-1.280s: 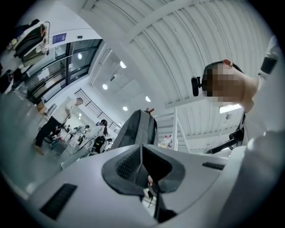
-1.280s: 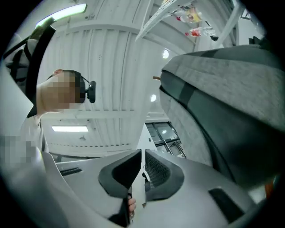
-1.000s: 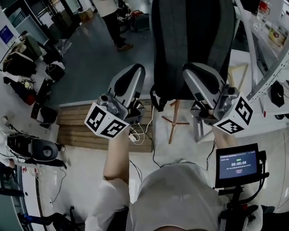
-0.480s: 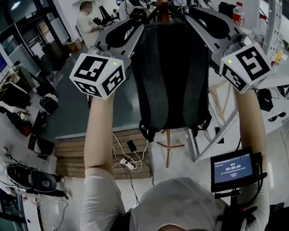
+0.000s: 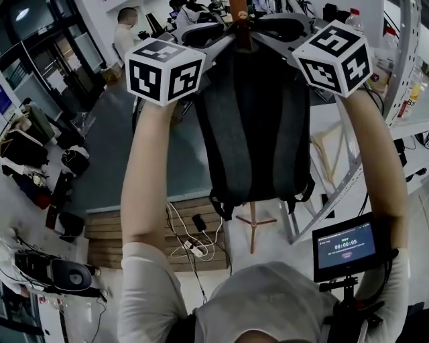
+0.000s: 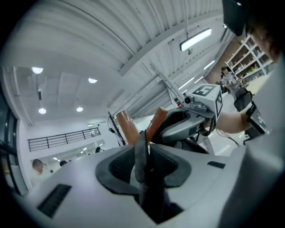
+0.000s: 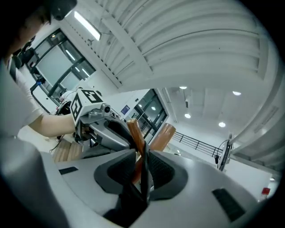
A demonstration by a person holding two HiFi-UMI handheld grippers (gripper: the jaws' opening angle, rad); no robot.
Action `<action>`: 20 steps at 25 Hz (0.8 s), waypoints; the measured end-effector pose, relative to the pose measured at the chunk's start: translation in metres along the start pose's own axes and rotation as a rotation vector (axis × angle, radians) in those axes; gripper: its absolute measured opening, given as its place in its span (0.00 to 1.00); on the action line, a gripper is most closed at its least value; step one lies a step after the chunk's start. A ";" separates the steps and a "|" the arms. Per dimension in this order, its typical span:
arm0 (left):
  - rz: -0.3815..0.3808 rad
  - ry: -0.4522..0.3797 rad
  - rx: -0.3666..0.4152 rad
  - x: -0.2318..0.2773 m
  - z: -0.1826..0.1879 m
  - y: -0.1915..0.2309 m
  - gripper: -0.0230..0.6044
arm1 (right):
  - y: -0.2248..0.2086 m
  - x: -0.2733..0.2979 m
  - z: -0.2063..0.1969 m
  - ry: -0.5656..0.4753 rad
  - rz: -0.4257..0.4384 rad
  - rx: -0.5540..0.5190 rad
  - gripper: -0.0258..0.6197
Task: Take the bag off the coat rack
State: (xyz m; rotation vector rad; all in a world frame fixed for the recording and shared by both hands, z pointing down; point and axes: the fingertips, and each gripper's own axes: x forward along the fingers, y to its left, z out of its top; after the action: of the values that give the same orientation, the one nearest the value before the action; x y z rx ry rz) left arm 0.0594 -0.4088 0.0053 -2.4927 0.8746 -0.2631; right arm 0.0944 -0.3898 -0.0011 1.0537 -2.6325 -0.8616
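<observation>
Arms held high, the left gripper [image 6: 143, 153], jaws just opening, and the right gripper [image 7: 141, 156] each stand slightly apart around a top strap [image 6: 140, 167] of the grey bag [image 5: 258, 134]. The bag hangs from the coat rack [image 5: 239, 23] and looks soft and floppy, probably best lifted by its straps.

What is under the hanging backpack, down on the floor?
Below the backpack, the coat rack's wooden cross-shaped foot is visible, with a power strip and cables to its left. The backpack covers most of the rack's pole.
</observation>
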 end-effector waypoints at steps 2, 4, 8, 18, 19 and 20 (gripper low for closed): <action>-0.016 -0.005 -0.075 0.001 -0.005 0.003 0.20 | -0.002 0.004 -0.004 0.058 -0.002 0.015 0.19; -0.010 -0.003 -0.086 0.003 -0.007 0.005 0.19 | -0.006 0.007 -0.006 0.090 -0.024 0.022 0.18; -0.006 0.058 0.021 0.001 -0.007 0.006 0.19 | -0.010 0.009 -0.009 0.128 -0.028 -0.016 0.17; -0.069 0.004 -0.160 0.021 -0.008 0.008 0.16 | -0.015 0.023 -0.023 0.130 0.057 0.177 0.12; -0.050 0.000 -0.168 0.021 -0.008 0.009 0.14 | -0.015 0.023 -0.023 0.139 0.032 0.160 0.11; -0.022 0.005 -0.159 0.021 -0.007 0.010 0.13 | -0.015 0.023 -0.023 0.142 0.006 0.144 0.11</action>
State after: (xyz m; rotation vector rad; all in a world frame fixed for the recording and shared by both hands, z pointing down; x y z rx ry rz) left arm 0.0678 -0.4314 0.0072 -2.6501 0.9022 -0.2149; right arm 0.0944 -0.4246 0.0079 1.0957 -2.6085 -0.5795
